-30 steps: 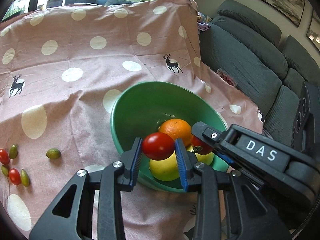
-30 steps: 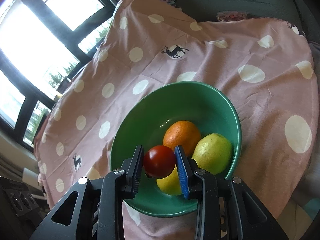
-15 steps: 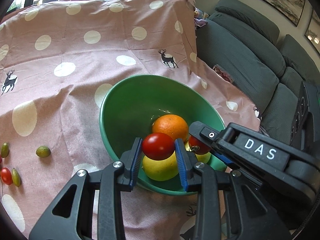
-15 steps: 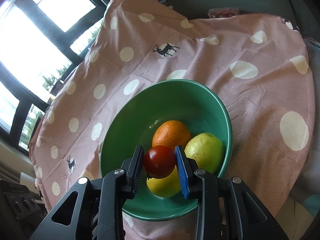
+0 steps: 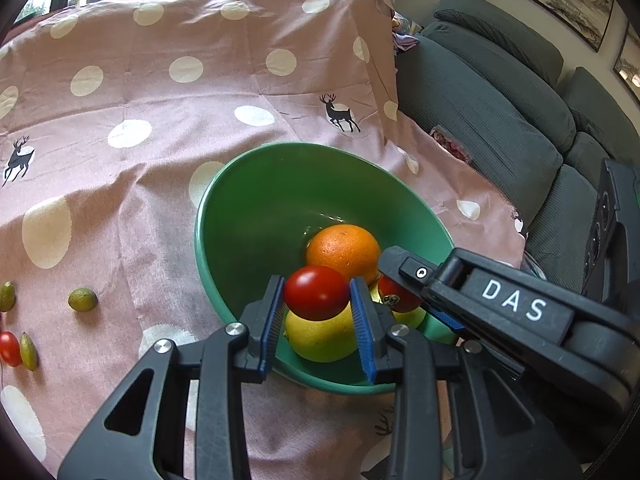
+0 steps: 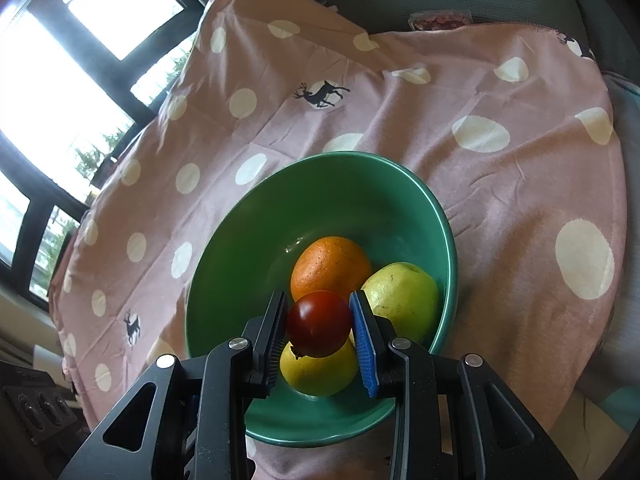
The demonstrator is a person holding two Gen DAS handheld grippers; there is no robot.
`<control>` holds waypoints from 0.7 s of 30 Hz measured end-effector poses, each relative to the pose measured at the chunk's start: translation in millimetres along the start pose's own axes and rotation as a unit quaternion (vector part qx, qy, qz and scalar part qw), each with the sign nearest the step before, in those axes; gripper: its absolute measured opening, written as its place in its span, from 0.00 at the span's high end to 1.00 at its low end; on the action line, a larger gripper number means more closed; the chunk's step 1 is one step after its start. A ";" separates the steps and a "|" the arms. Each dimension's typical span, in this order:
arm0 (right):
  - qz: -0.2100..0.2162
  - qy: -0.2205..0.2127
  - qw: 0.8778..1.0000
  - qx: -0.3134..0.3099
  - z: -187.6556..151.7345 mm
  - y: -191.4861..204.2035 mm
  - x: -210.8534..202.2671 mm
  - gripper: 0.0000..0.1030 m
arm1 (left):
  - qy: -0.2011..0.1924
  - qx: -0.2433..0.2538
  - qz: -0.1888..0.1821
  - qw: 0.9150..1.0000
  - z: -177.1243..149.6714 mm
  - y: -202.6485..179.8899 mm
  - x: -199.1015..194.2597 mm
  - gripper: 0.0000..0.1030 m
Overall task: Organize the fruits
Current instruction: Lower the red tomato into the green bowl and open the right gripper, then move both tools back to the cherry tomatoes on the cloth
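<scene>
A green bowl (image 5: 256,216) (image 6: 360,176) sits on the pink dotted cloth. It holds an orange (image 5: 343,249) (image 6: 330,266), a lemon (image 5: 320,338) (image 6: 318,374) and a green pear (image 6: 404,300). My left gripper (image 5: 317,310) is shut on a red tomato (image 5: 316,292) above the bowl's near side. My right gripper (image 6: 320,340) is shut on a darker red tomato (image 6: 319,322), also over the bowl. In the left wrist view the right gripper comes in from the right with its tomato (image 5: 396,298).
Small fruits lie on the cloth at the left: a green one (image 5: 83,299), another green one (image 5: 7,297), a red cherry tomato (image 5: 9,349) and a green one beside it (image 5: 28,351). A grey sofa (image 5: 500,112) stands to the right, past the cloth's edge.
Both grippers keep hold of their tomatoes. The bowl sits slightly higher and more central in the views, so both grippers have shifted a little over it.
</scene>
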State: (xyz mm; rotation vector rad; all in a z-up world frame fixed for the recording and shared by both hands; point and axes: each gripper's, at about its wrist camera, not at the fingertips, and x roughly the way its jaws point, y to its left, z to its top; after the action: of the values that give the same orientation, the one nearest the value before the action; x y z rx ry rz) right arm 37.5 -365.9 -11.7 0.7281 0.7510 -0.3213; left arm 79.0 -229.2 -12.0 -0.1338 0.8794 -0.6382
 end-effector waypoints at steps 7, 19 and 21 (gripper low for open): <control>-0.002 -0.005 1.000 -0.007 0.2 1.0 -0.8 0.66 | -0.016 0.001 0.002 1.000 1.5 3.3 -11.1 0.61; -0.003 -0.025 0.999 -0.036 -2.3 17.7 -9.5 0.62 | -0.070 -0.019 0.063 0.995 3.5 32.9 -65.5 0.39; 0.000 -0.028 0.999 -0.043 -3.4 23.0 -12.0 0.62 | -0.077 -0.026 0.100 0.992 1.8 43.1 -76.7 0.38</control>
State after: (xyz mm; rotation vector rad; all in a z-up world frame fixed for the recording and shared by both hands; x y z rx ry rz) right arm 39.0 -346.9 6.2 0.6364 0.7078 -0.3064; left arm 64.6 -150.8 25.3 -0.1380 0.7487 -0.4116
